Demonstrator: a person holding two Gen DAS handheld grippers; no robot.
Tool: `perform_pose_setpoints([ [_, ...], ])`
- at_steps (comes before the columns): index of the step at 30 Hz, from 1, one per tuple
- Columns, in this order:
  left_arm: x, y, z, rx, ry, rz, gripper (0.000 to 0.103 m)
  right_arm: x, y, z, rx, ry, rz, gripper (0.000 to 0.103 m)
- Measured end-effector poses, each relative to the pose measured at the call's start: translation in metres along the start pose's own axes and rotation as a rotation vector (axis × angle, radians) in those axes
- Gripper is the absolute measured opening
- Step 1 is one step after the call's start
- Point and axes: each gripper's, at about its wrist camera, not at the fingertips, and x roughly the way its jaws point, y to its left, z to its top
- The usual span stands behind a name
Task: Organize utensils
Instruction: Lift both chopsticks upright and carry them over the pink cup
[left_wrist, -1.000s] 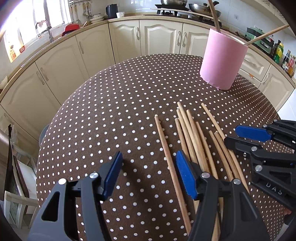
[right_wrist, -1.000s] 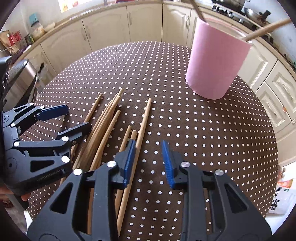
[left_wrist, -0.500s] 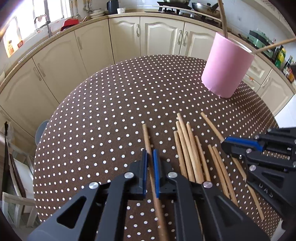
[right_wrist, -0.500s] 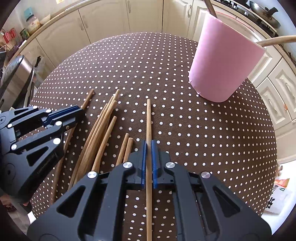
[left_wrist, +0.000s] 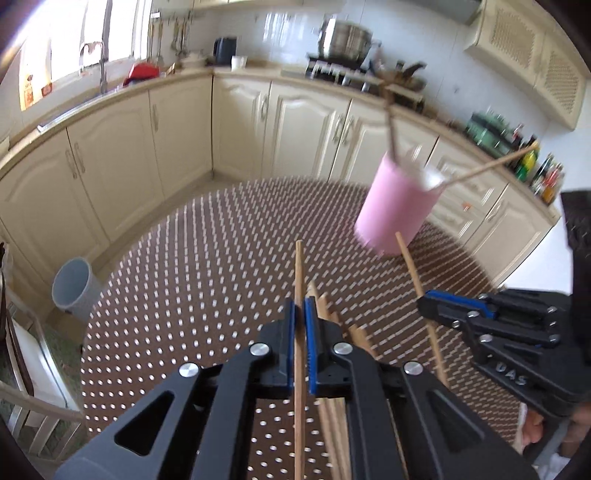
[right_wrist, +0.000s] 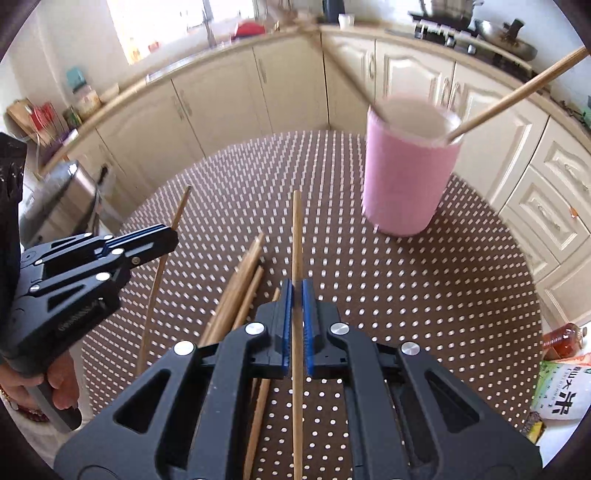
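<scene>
Nearest, both grippers clamped, one chopstick each. Left gripper (left_wrist: 300, 345) closed on a chopstick (left_wrist: 299, 273), stick running straight out toward 12 along the fingers, tip raised off the cloth. Right gripper (right_wrist: 298, 325) likewise pinched on its own chopstick (right_wrist: 296, 236), long axis also at 12. Loose chopsticks (right_wrist: 242, 291) lay on the dotted tablecloth (right_wrist: 424, 295) just beneath, fanned toward 11–12, at 10–11 of the right gripper.

Farther out, pink cup (right_wrist: 406, 177) stood upright at about 1 o'clock from the right gripper, at 1–2 o'clock from the left, two sticks already leaning in it. Cup blurred in both views.

Judged: right gripper nearer the cup; each held stick lay near-horizontal, pointing past the cup's left side, so needed swinging toward 1 and tipping upright over the rim.
</scene>
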Motion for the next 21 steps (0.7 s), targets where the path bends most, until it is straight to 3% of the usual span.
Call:
perform_pose_setpoints([
  [14, -0.095, -0.037, 0.016, 0.026, -0.268, -0.079, 0.006, -0.086, -0.001, -0.001, 0.01, -0.269, 0.025, 0.006],
  [21, -0.111, -0.078, 0.03, 0.102, -0.403, -0.107, 0.006, -0.115, -0.016, 0.0, 0.04, -0.385, 0.03, 0.006],
])
